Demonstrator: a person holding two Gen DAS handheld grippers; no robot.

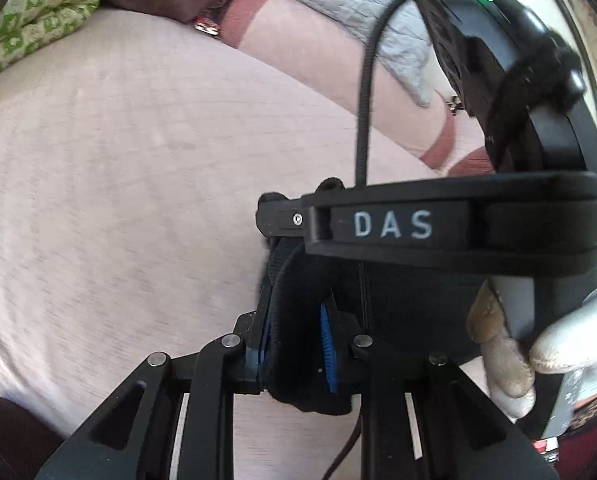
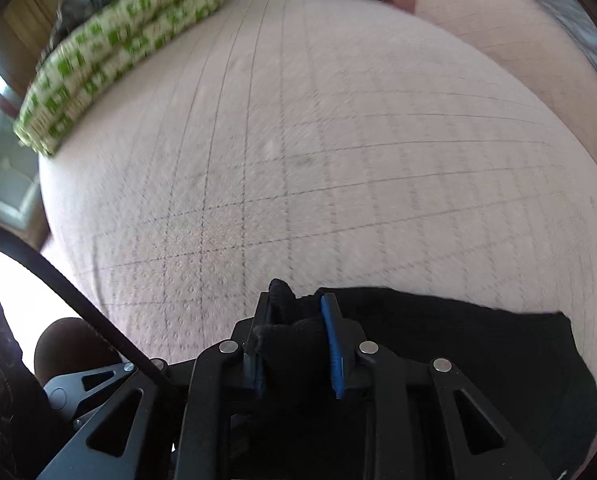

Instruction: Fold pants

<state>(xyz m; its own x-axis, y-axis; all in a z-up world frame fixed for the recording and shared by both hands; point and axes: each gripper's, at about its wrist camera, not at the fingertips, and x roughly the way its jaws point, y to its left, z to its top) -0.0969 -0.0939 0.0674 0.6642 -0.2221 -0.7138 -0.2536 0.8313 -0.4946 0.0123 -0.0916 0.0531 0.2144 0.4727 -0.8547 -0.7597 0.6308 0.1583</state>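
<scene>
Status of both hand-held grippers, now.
Left hand-held gripper: shut on the black pants.
Right hand-held gripper: shut on the black pants, which trail onto the bed sheet.

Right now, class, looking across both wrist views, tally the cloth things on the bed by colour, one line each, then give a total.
Black: 1, the pants, gripped in the jaws of both the left gripper and the right gripper
Green and cream: 1, the folded quilt
Grey: 1, the quilted blanket
Pink: 1, the bedsheet
Total: 4

Pale checked bedsheet [image 2: 338, 120], green-patterned quilt [image 2: 118, 40], bright window [image 2: 2, 80].
</scene>
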